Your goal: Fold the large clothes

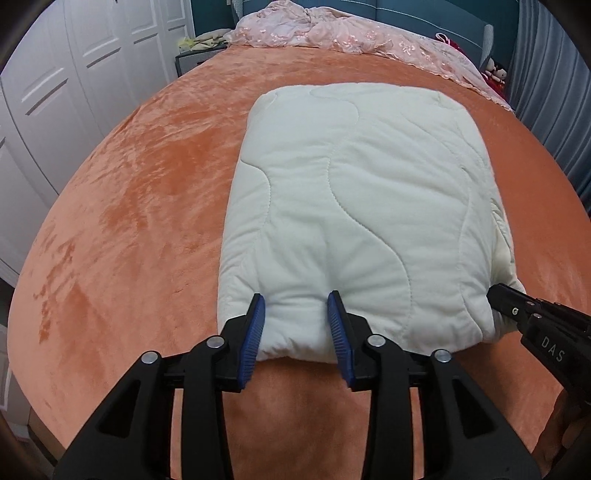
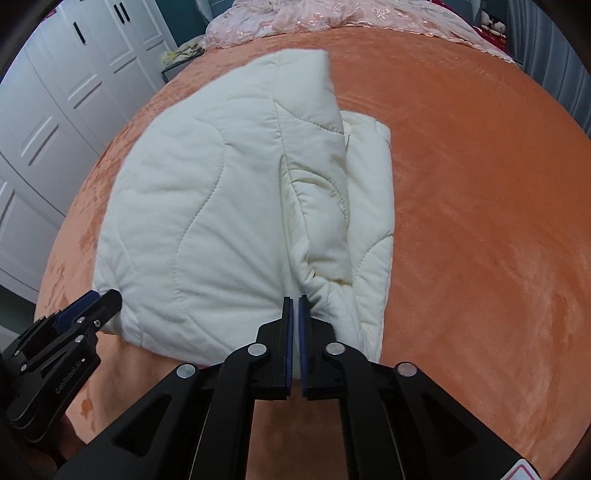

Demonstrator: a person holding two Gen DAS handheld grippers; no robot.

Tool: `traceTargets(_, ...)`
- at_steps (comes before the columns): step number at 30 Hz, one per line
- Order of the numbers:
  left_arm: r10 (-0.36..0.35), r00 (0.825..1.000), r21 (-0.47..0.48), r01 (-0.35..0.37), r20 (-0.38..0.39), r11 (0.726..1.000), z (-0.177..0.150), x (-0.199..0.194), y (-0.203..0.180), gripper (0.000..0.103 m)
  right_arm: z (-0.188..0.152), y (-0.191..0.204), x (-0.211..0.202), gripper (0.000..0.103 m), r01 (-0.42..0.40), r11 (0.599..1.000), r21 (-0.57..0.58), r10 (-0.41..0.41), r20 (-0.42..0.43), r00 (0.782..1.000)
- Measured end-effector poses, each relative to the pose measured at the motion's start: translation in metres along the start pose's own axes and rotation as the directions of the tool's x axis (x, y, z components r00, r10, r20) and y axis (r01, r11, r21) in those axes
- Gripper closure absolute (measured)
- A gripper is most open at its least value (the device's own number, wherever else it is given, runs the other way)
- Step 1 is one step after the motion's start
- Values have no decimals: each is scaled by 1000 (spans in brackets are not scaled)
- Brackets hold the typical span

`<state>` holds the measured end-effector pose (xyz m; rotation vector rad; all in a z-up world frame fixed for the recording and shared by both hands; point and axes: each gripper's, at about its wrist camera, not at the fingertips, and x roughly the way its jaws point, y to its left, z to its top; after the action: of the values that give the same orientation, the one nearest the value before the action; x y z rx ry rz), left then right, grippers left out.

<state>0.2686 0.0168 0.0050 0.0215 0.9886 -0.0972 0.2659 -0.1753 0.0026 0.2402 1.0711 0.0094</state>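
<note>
A folded white quilted garment [image 1: 354,206] lies on the orange bed cover [image 1: 140,192]. My left gripper [image 1: 297,301] is open, its blue pads on either side of the garment's near left edge. It shows in the right wrist view [image 2: 107,297] at the garment's near left corner. The garment [image 2: 207,206] shows there with layered folds along its right side. My right gripper [image 2: 295,301] is shut on the near right edge of the garment, where the fabric bunches. It shows in the left wrist view [image 1: 496,291] at the near right corner.
A pink embroidered bedspread [image 1: 332,33] is heaped at the far end of the bed. White wardrobe doors [image 1: 55,92] stand to the left. Grey curtains [image 1: 554,92] hang on the right. Orange cover [image 2: 480,206] spreads right of the garment.
</note>
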Motion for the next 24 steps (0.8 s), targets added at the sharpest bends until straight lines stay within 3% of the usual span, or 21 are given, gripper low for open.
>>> traceTargets(1,-1,1000,-5,1,0,1000,-3,-8,1,51,-5,-1,-10,84,-12,1000,7,12,13,1000)
traceTargets(3,6,1000,-7,-6,12,1000,-11,-22,3,46,-17,3,-30,53,-19,1000,9,19,49,999)
traceTargets(5,17,1000,-2,-17,21,1000,-20,-34,3,44,-31,7,-47,43,16,1000,-2,-16,85,996)
traceTargets(7,23,999,-4,-23,27,1000,-30,-46,1,34,-45,11,-60,41,39,999,-21,-37,105,994)
traceTargets(13,34,998,0,-34,52,999,-55,-73,-9,24,-83,4,-90,32,68,998,-8,-65,158,985)
traceTargets(24,55,994,28,-58,96,998,-91,-105,-29,18,-126,-2,-121,26,94,995,-12,-89,223,971)
